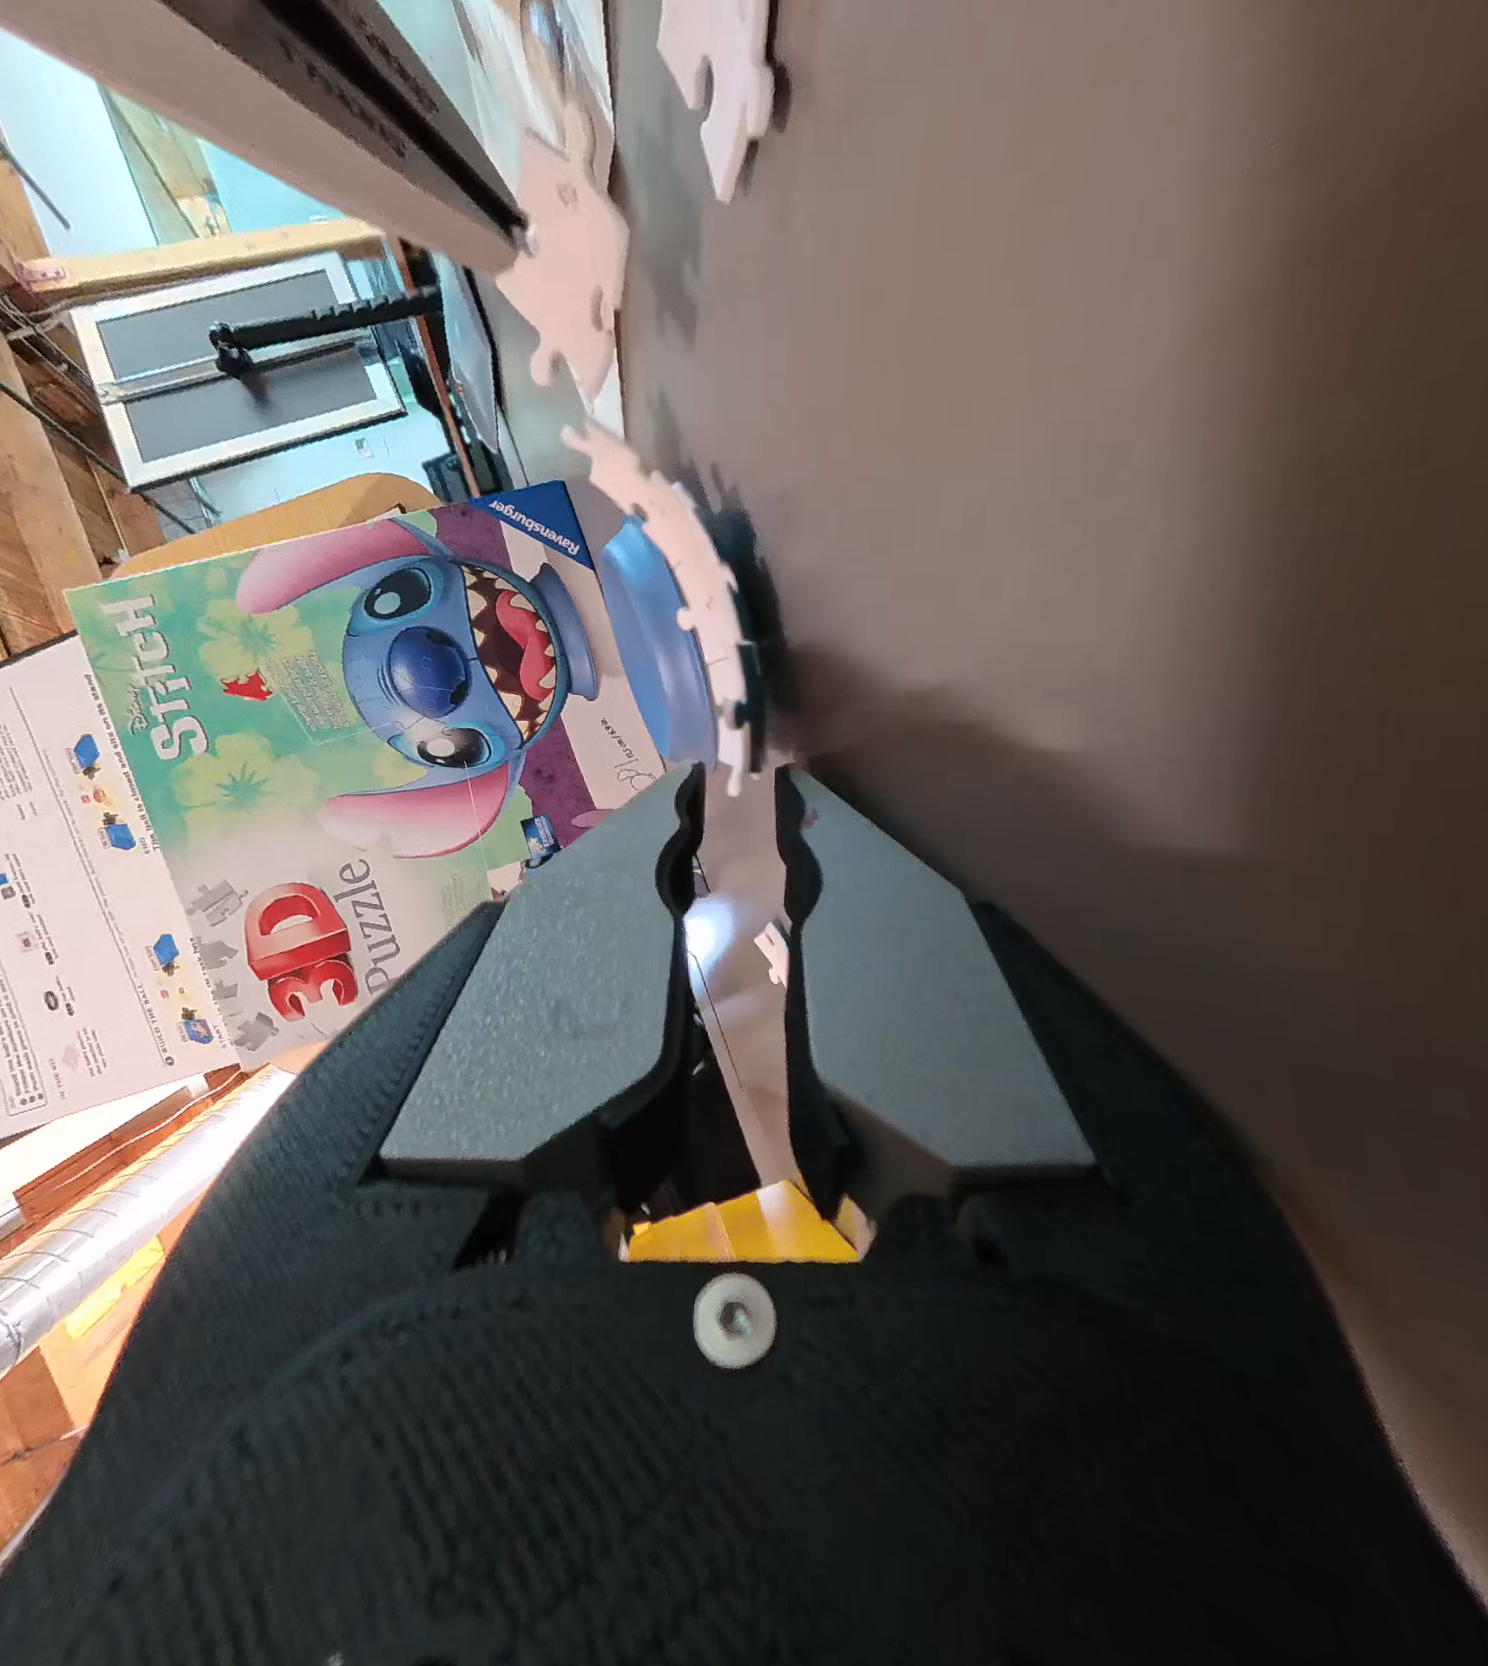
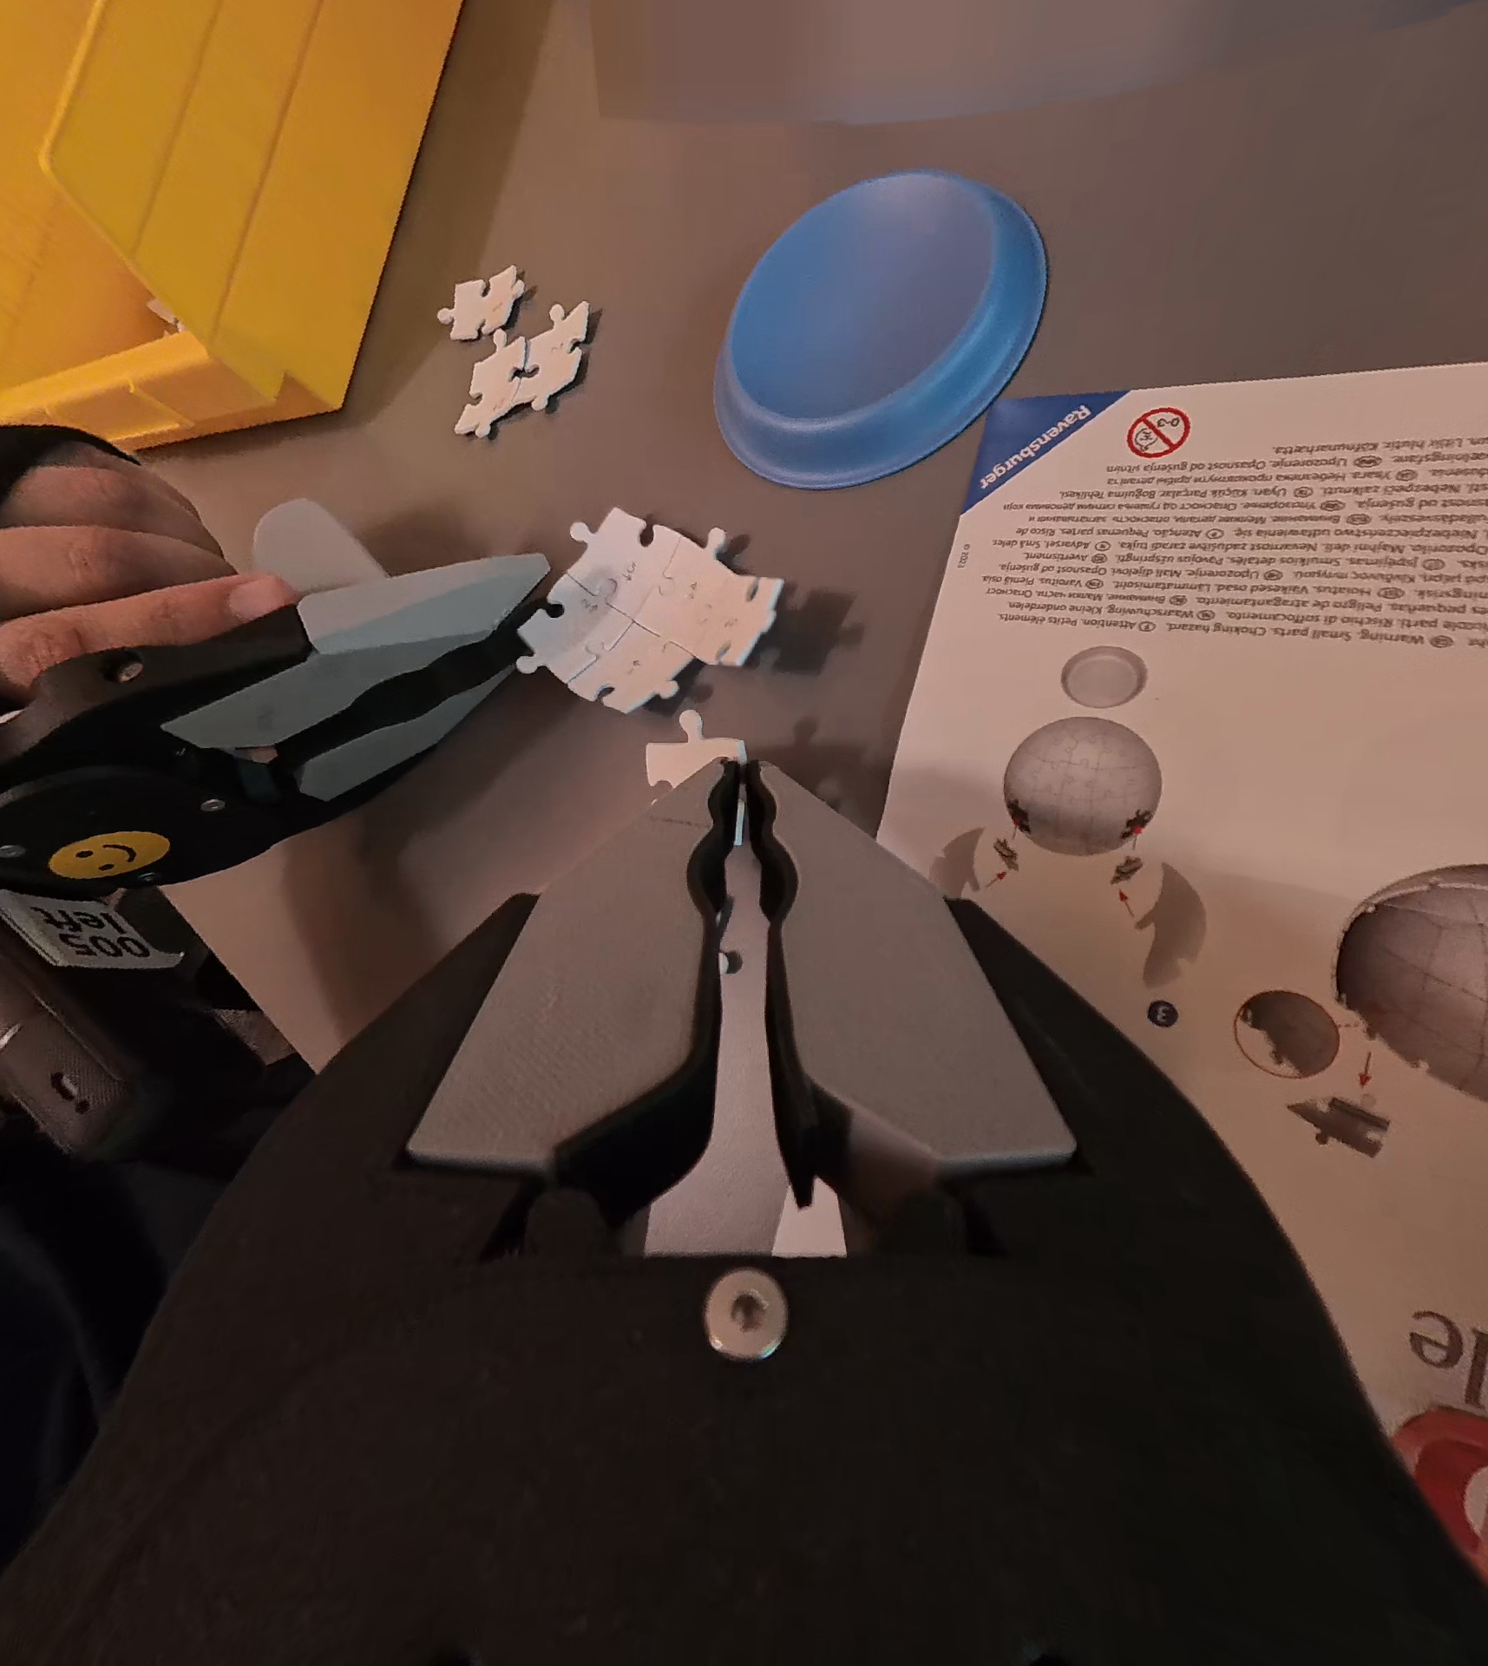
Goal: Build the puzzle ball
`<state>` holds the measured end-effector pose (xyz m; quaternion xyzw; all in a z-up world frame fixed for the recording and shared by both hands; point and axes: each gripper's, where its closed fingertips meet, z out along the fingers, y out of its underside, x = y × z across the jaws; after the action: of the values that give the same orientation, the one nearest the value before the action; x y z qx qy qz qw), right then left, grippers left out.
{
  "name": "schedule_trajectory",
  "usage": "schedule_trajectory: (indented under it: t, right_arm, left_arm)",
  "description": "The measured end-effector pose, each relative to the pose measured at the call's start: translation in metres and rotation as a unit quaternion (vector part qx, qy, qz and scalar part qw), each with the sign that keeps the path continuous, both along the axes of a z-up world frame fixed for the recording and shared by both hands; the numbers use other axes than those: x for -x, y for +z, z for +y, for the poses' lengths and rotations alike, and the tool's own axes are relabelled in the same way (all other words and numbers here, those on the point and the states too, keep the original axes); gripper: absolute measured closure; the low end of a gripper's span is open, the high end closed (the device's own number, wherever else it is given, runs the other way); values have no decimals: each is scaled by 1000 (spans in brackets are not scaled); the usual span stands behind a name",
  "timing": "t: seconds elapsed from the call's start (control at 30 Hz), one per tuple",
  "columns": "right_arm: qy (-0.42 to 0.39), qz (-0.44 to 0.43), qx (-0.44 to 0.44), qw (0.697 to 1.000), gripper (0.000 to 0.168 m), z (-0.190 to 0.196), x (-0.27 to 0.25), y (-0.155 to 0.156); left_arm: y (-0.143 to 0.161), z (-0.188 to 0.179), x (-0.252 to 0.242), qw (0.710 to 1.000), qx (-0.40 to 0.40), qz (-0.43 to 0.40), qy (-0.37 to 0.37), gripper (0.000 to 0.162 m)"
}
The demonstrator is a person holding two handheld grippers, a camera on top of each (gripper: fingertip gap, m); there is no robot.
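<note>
A white patch of several joined puzzle pieces (image 2: 659, 613) hangs just above the grey table, blank side up, casting a shadow to its right. My left gripper (image 2: 537, 613) is shut on the patch's left edge; in the left wrist view its tips (image 1: 735, 780) pinch the patch (image 1: 695, 613) edge-on. My right gripper (image 2: 740, 766) is shut on a single white puzzle piece (image 2: 688, 753), held just below the patch and apart from it. The blue round stand (image 2: 884, 324) lies beyond the patch; it also shows in the left wrist view (image 1: 659, 640).
Three loose white pieces (image 2: 515, 352) lie left of the stand. A yellow bin (image 2: 136, 180) stands at the far left. The puzzle box (image 2: 1263, 721) lies to the right; it also shows in the left wrist view (image 1: 316, 721). More loose pieces (image 1: 578, 270) show in that view. A hand (image 2: 91, 577) holds the left gripper.
</note>
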<state>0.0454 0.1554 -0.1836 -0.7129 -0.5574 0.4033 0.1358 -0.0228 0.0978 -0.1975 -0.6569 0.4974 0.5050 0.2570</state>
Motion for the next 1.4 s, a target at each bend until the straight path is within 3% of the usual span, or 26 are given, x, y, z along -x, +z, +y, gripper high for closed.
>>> schedule_trajectory:
  t: [0.03, 0.27, 0.6, 0.83, 1.4]
  right_arm:
    - [0, 0, 0, 1000, 168, 0, 0, 0]
    - [4, 0, 0, 1000, 168, -3, 4, 0]
    - [2, -9, -3, 1000, 168, 2, 7, 2]
    - [-23, 2, 9, 1000, 168, 7, 2, 4]
    - [-54, 15, 32, 998, 168, 1, 19, 0]
  left_arm:
    - [0, 0, -2, 1000, 1, 0, -1, 150]
    - [-1, 6, -8, 1000, 8, 7, -10, 150]
    - [10, 18, -12, 994, 30, 100, -26, 162]
    - [15, 14, -11, 987, 24, 159, 32, 162]
    - [14, 1, -13, 981, 43, 161, 95, 162]
